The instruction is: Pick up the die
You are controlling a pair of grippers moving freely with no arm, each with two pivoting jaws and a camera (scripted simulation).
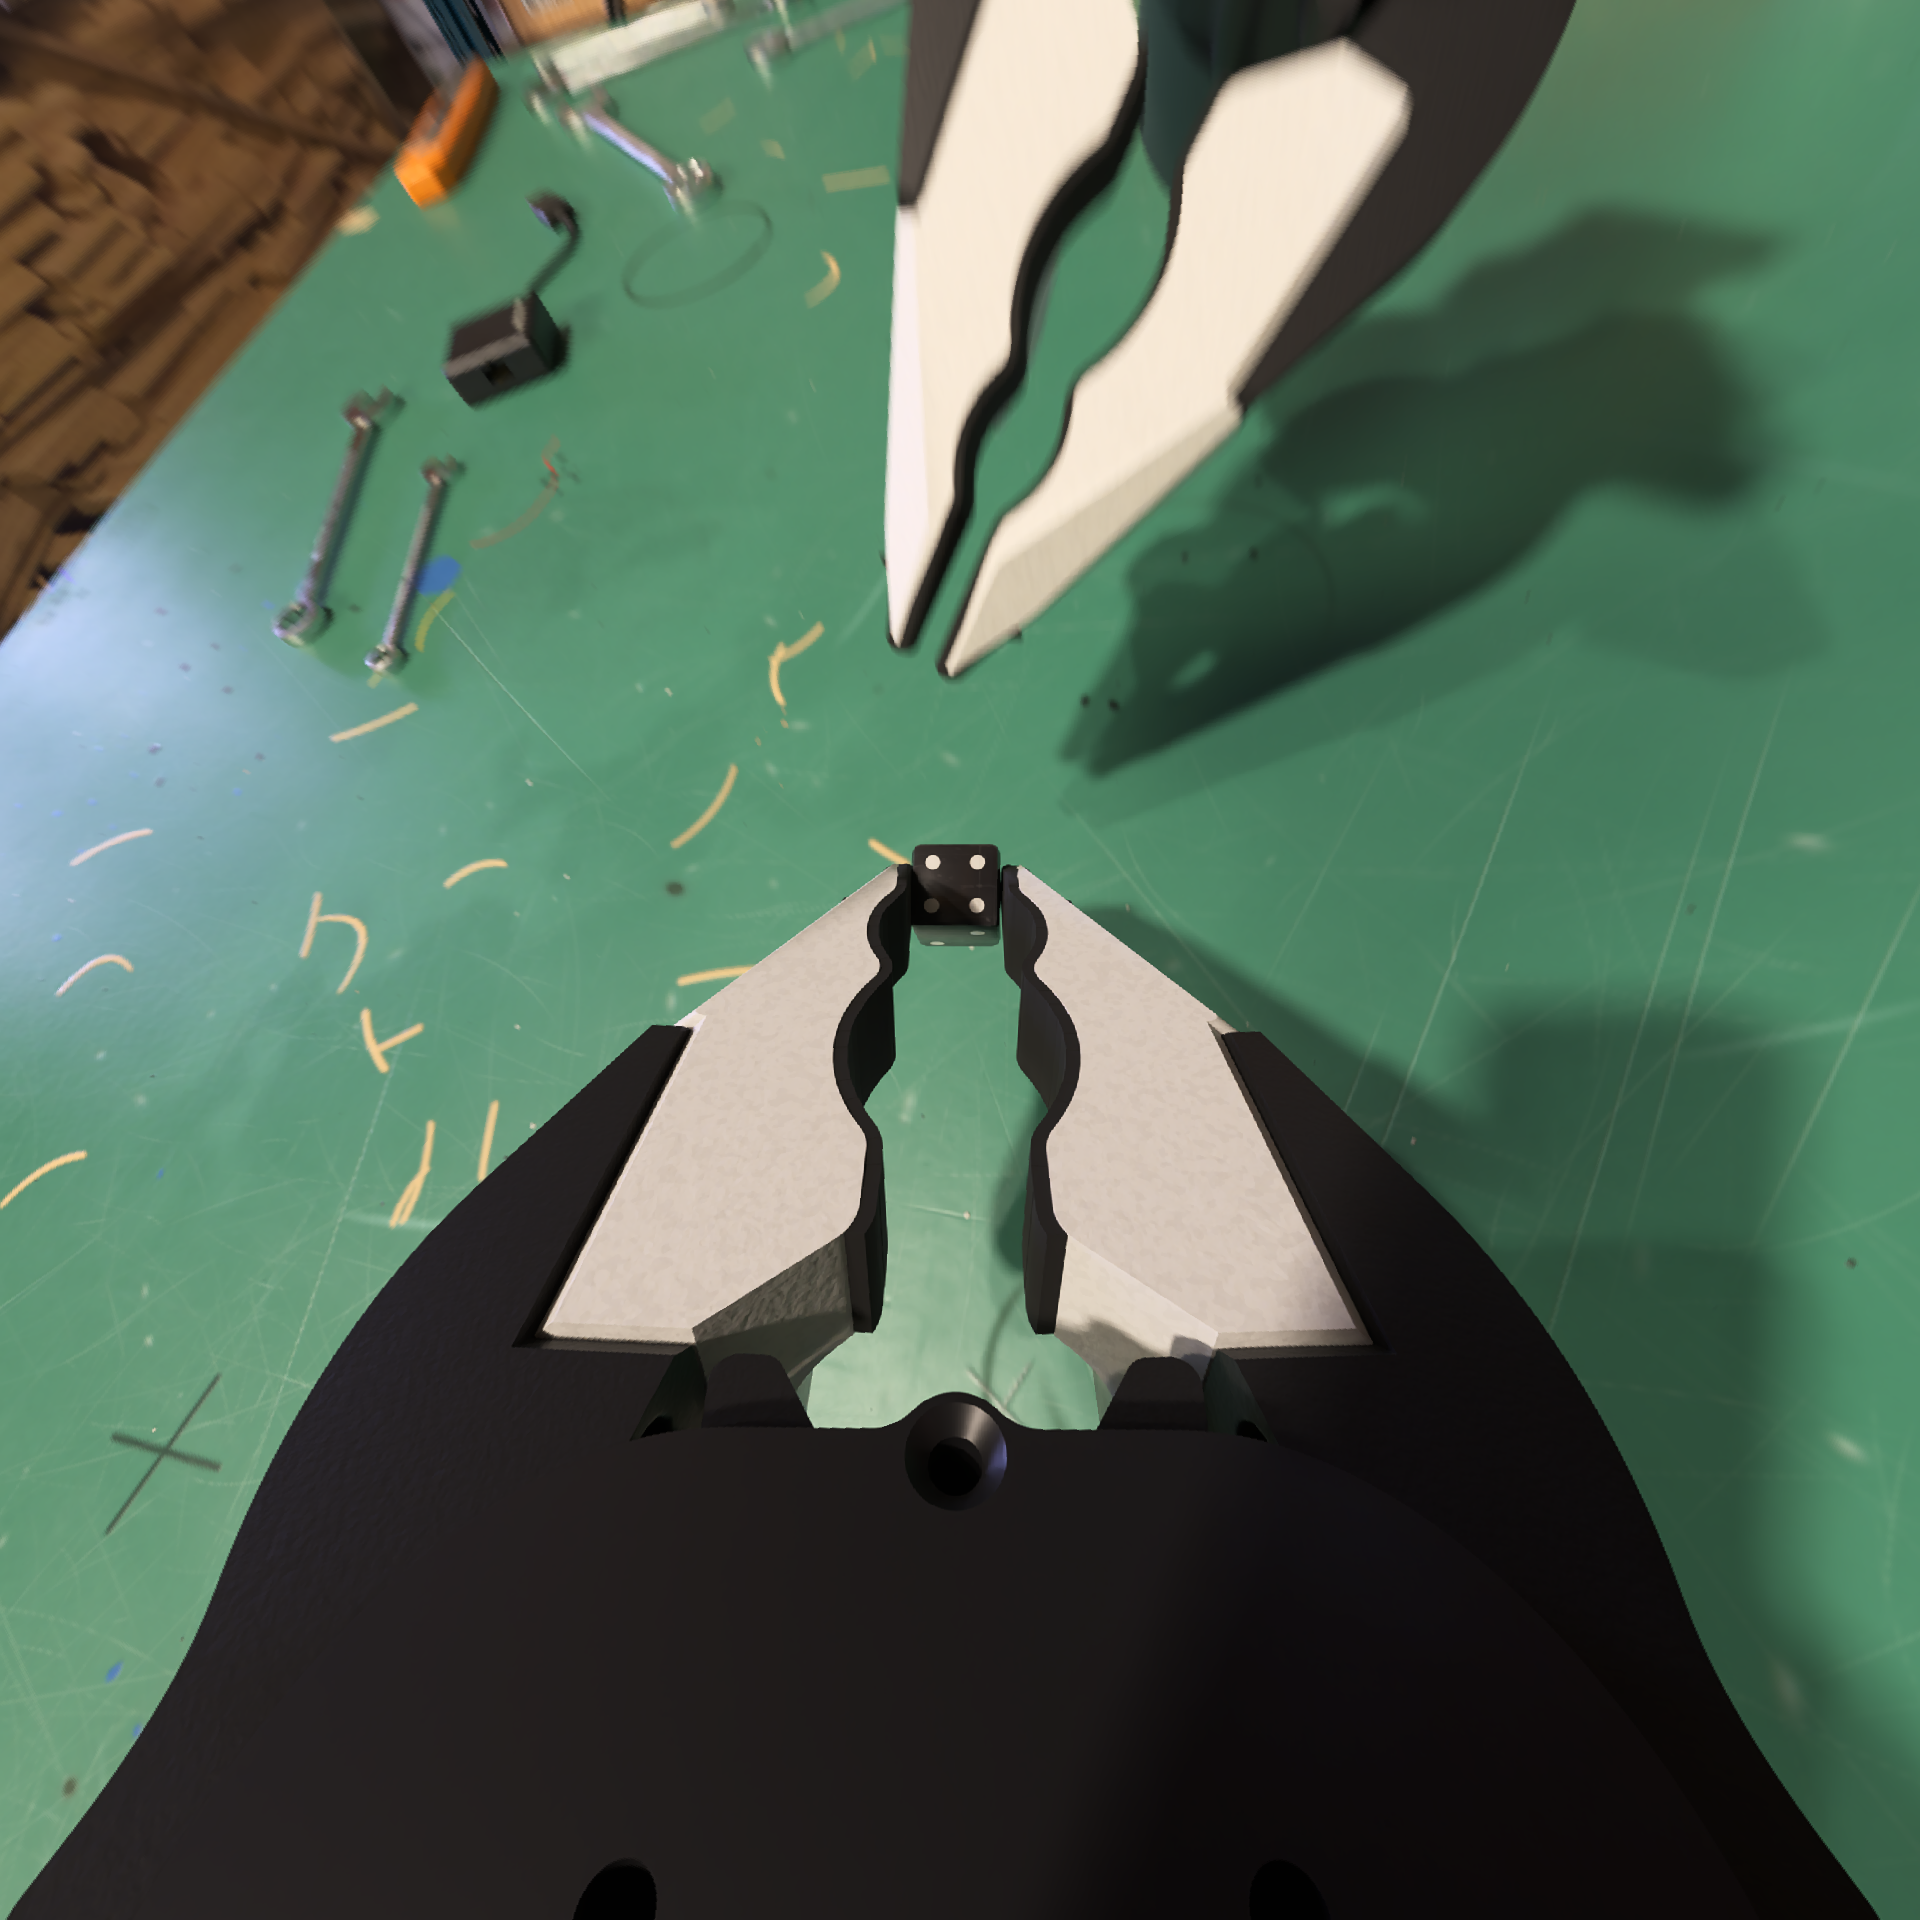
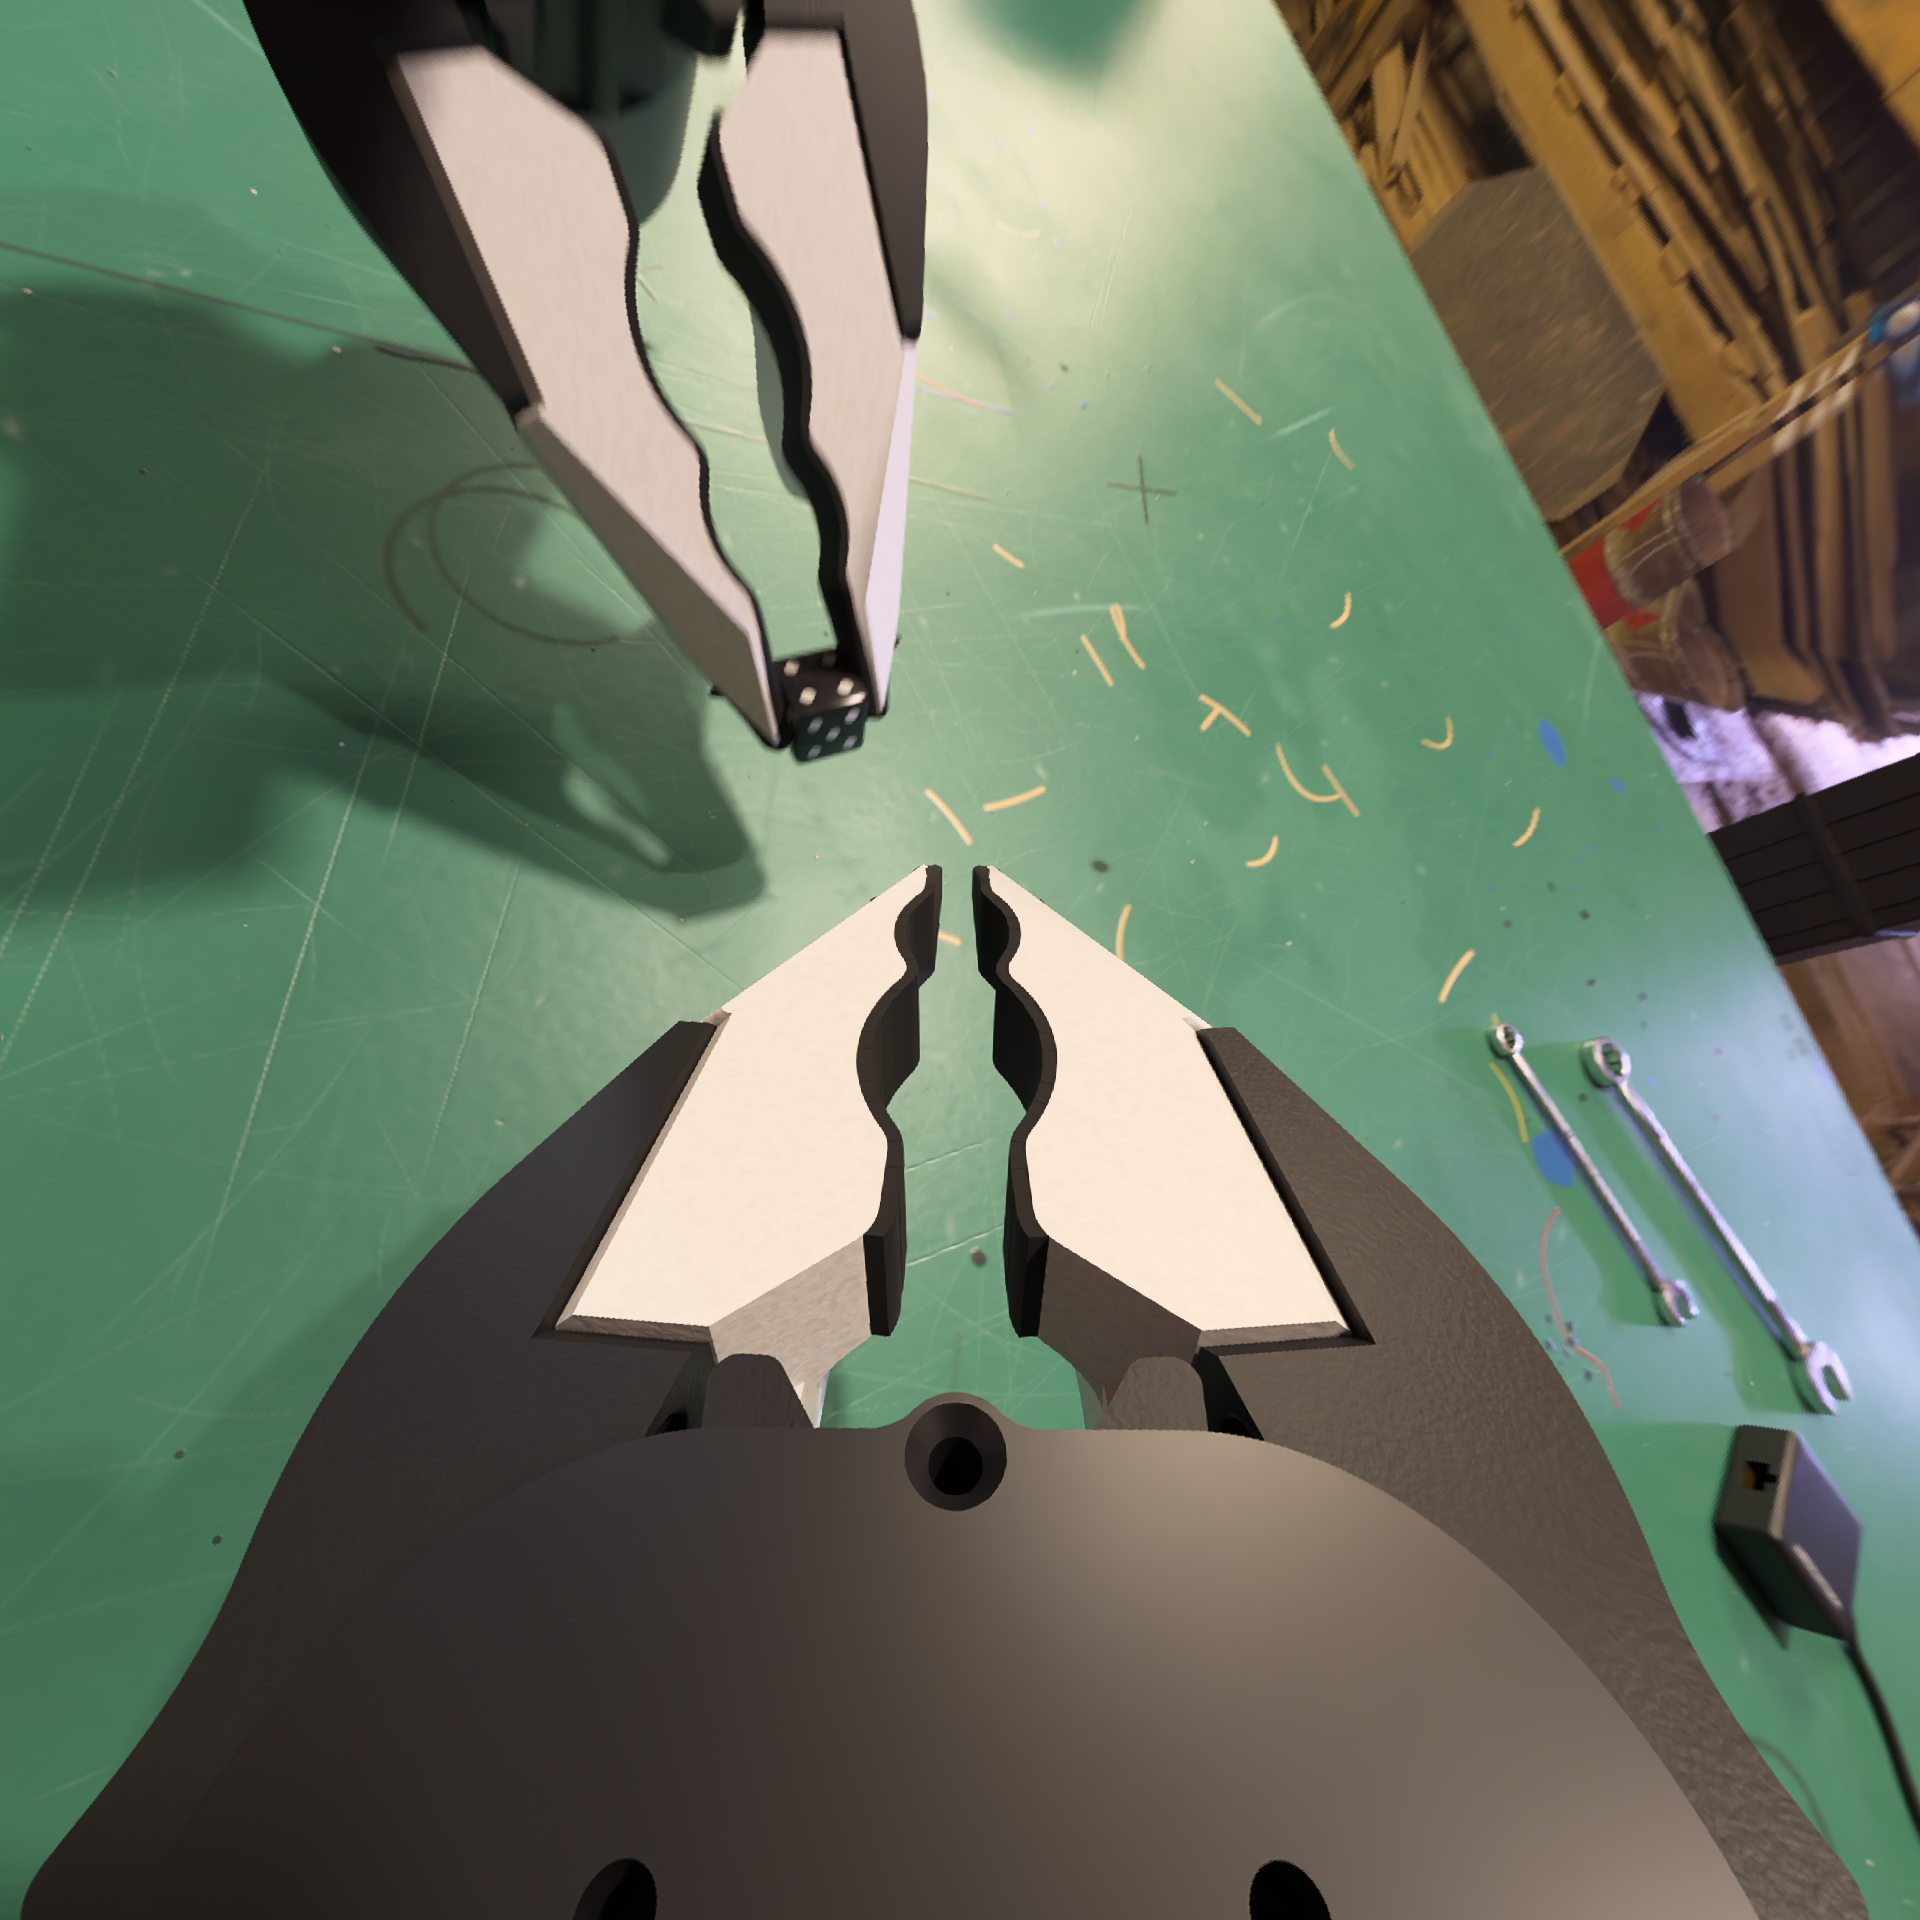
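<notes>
The die (image 1: 956, 894) is a small black cube with white pips. My left gripper (image 1: 957, 881) is shut on it, holding it between the fingertips over the green mat (image 1: 1351, 987). The right wrist view shows the die (image 2: 824, 707) gripped at the tips of the left gripper (image 2: 826, 707), at upper centre. My right gripper (image 2: 957, 875) is shut and empty, with only a narrow slit between its tips, hovering over the mat a short way from the die. It also shows in the left wrist view (image 1: 925, 655), beyond the die.
Two steel wrenches (image 1: 358, 530) (image 2: 1662, 1216) lie on the mat near its edge. A black adapter with a cable (image 1: 504, 348) (image 2: 1792, 1527) lies beside them. An orange tool (image 1: 447, 135) and more wrenches (image 1: 644, 145) lie farther off. The mat's edge (image 2: 1621, 644) drops to a wooden floor.
</notes>
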